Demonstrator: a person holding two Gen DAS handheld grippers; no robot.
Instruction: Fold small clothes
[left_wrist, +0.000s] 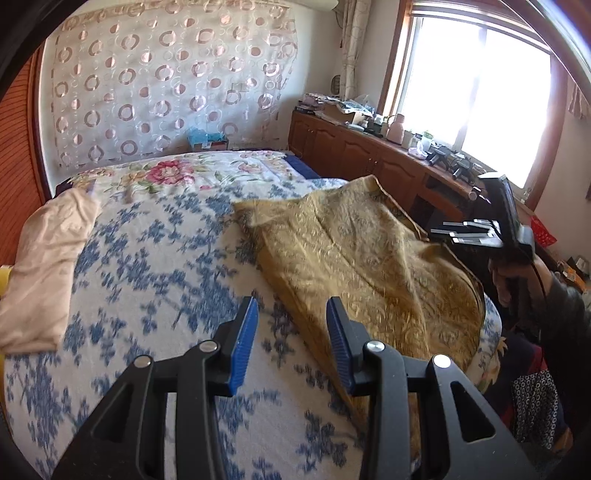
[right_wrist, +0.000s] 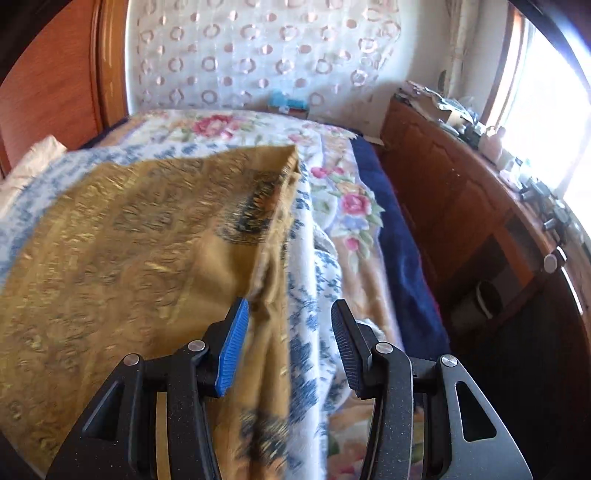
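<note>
A mustard-gold patterned garment lies spread on the right half of the bed. My left gripper hovers open over the garment's near left edge, with nothing between its blue pads. In the right wrist view the same garment fills the left side, and its folded right edge runs down under my right gripper. That gripper is open, its pads clear of the cloth. In the left wrist view a hand holds the right gripper past the garment's far right edge.
The bed cover is white with blue flowers. A beige garment lies crumpled at the bed's left edge. A wooden cabinet cluttered with small items runs under the bright window on the right. A dark gap separates bed and cabinet.
</note>
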